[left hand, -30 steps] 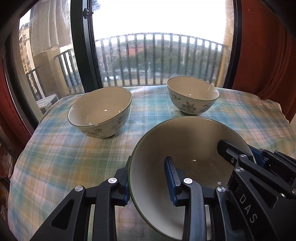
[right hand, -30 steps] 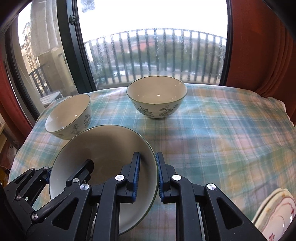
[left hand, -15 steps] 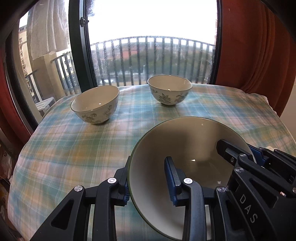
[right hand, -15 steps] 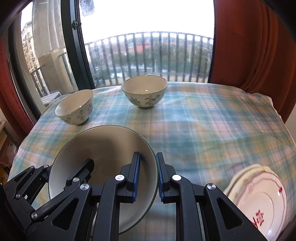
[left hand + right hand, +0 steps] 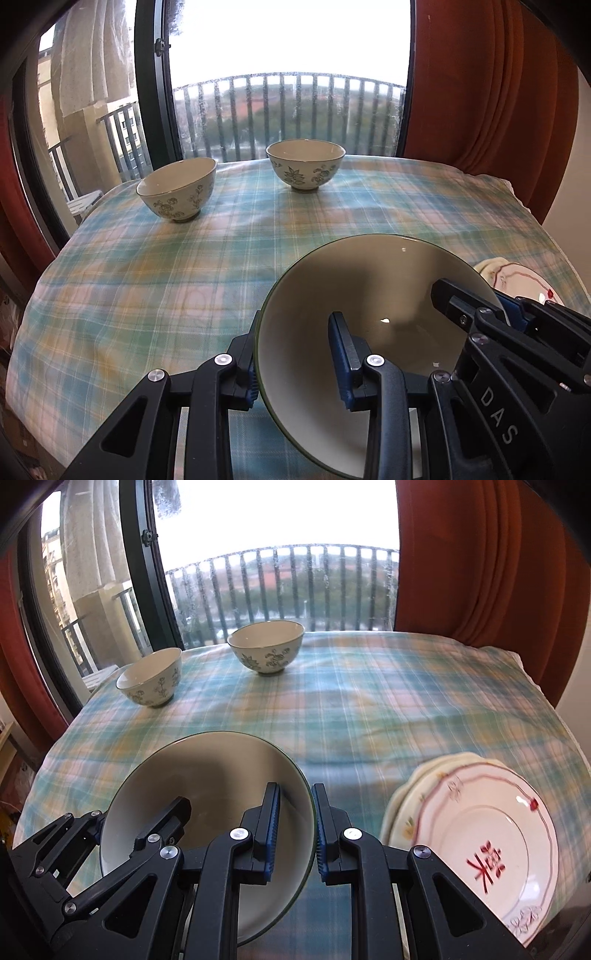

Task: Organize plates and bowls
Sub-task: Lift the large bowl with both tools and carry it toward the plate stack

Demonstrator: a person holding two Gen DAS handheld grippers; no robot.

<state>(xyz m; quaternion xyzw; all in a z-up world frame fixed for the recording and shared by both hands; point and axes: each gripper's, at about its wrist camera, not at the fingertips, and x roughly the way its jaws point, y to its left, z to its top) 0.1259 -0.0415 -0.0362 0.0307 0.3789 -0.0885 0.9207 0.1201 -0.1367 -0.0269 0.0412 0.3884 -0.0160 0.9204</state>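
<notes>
A large plain bowl with a dark green rim [image 5: 369, 288] [image 5: 207, 768] is held above the table by both grippers. My left gripper [image 5: 295, 354] is shut on its left rim, one finger inside and one outside. My right gripper [image 5: 295, 827] is shut on its right rim the same way. Two smaller floral bowls stand at the far side of the table: one at the left [image 5: 177, 188] [image 5: 151, 677] and one nearer the middle [image 5: 306, 169] [image 5: 266, 651]. A stack of plates [image 5: 476, 834] lies at the near right, the top one with a red character; its edge shows in the left wrist view [image 5: 513, 275].
The table has a green and orange plaid cloth [image 5: 369, 709]. A window with a balcony railing [image 5: 288, 110] is behind it. Red curtains [image 5: 480, 572] hang at the right, close to the table's far right corner.
Both grippers have pulled back toward the near edge with the large bowl. The two floral bowls look smaller and farther. The plate stack has come into view at the right.
</notes>
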